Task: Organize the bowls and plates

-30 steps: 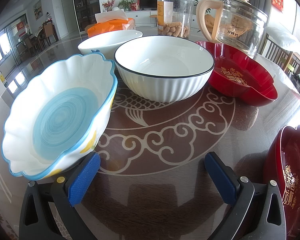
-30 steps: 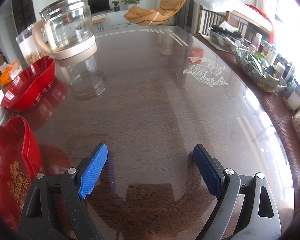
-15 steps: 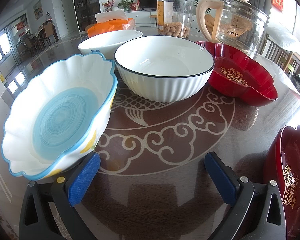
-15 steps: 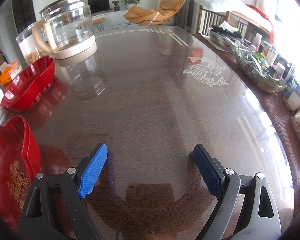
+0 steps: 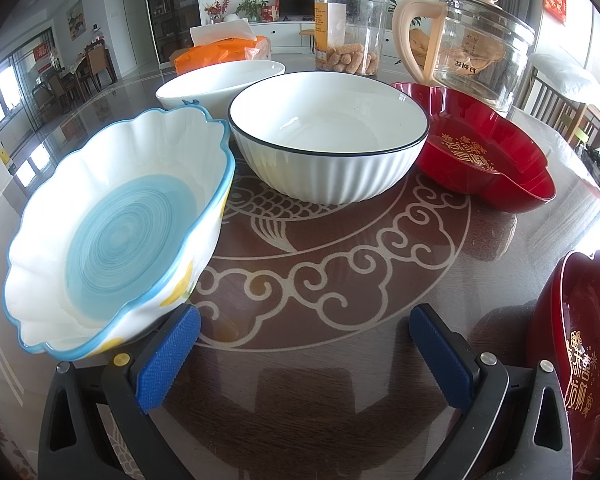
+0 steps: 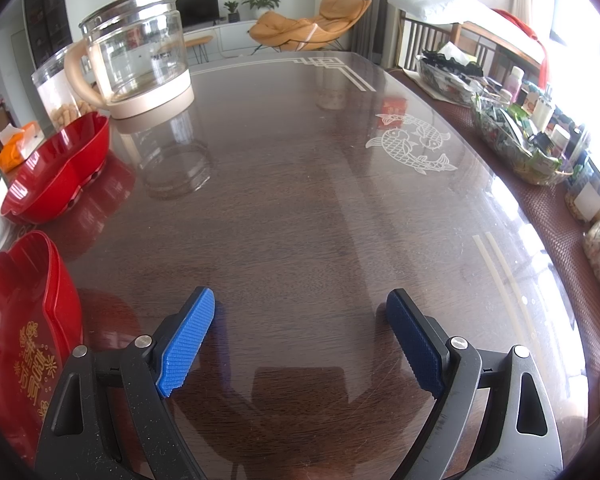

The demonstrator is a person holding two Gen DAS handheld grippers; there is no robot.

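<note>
A: Left gripper?
B: Jaws spread wide, nothing between the blue pads. The left pad sits right under the near rim of the scalloped blue-and-white bowl; real contact can't be told.

A: Right gripper?
B: Also wide open, empty, low over the bare wooden table. Nothing touches its pads.

A: Where are the dishes?
B: Left wrist view: scalloped bowl near left, tilted toward the camera. Ribbed white bowl with dark rim centre. Plain white bowl behind it to the left, just beside. Red lacquer dish with gold characters right of the ribbed bowl. A second red dish near right edge.

A: Background?
B: Glass kettle, clear snack jar, orange tissue pack, all far side.
</note>
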